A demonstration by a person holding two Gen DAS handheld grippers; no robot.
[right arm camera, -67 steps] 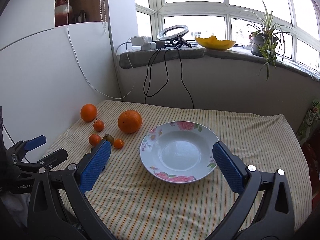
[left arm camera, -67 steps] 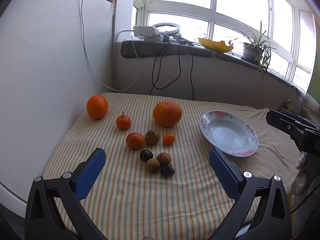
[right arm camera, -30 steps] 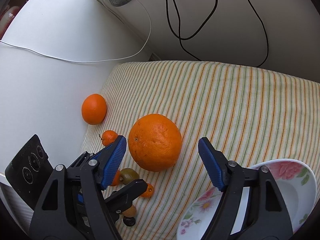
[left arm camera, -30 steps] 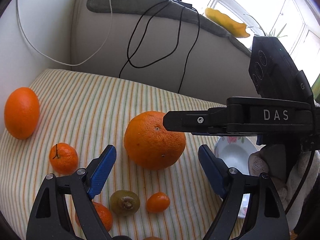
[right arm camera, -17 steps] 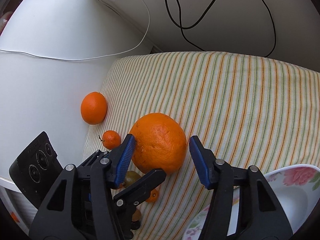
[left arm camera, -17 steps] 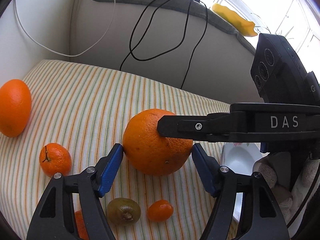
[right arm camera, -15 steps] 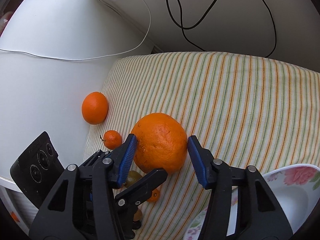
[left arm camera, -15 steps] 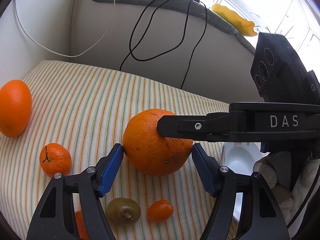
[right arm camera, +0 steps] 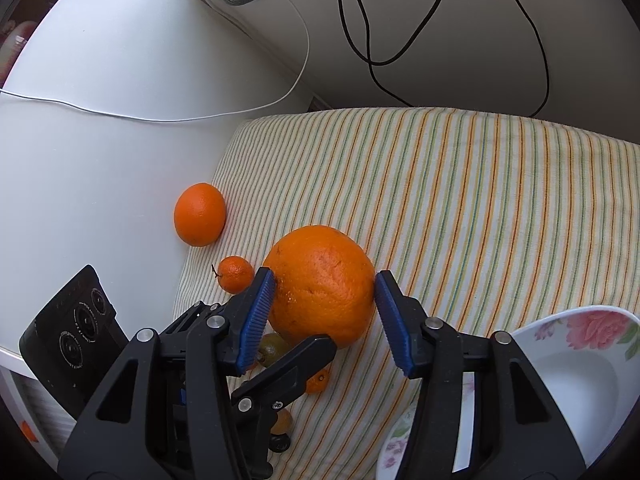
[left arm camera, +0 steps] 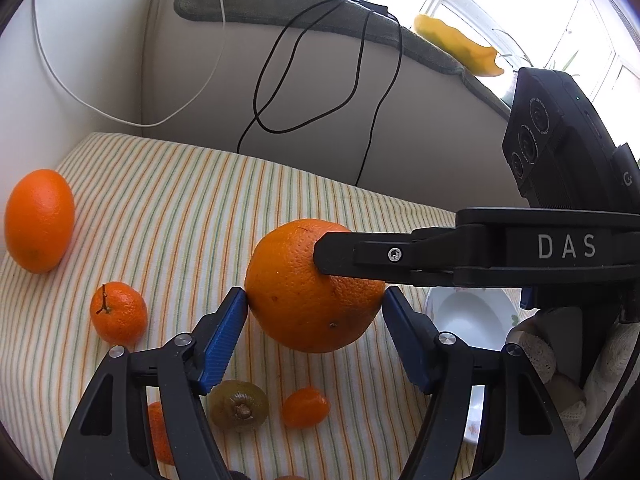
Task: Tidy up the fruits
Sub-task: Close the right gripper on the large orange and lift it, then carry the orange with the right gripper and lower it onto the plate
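Observation:
A large orange (left arm camera: 308, 296) (right arm camera: 322, 284) sits on the striped cloth (left arm camera: 180, 200). Both grippers are shut on it. My left gripper (left arm camera: 314, 308) has its blue pads touching its left and right sides. My right gripper (right arm camera: 322, 292) grips it crosswise; one of its black fingers (left arm camera: 400, 256) lies across the orange's top in the left wrist view. The flowered plate (right arm camera: 576, 380) (left arm camera: 468, 320) stands to the right of the orange.
A medium orange (left arm camera: 38, 220) (right arm camera: 200, 214) lies by the white wall. A mandarin (left arm camera: 118, 312) (right arm camera: 236, 274), a kiwi (left arm camera: 238, 400), a kumquat (left arm camera: 306, 406) and other small fruits lie near the front. Black cables (left arm camera: 304, 80) hang on the back wall.
Both grippers moved in on the large orange and closed from wide open until their pads touch it. The orange has stayed in place on the cloth.

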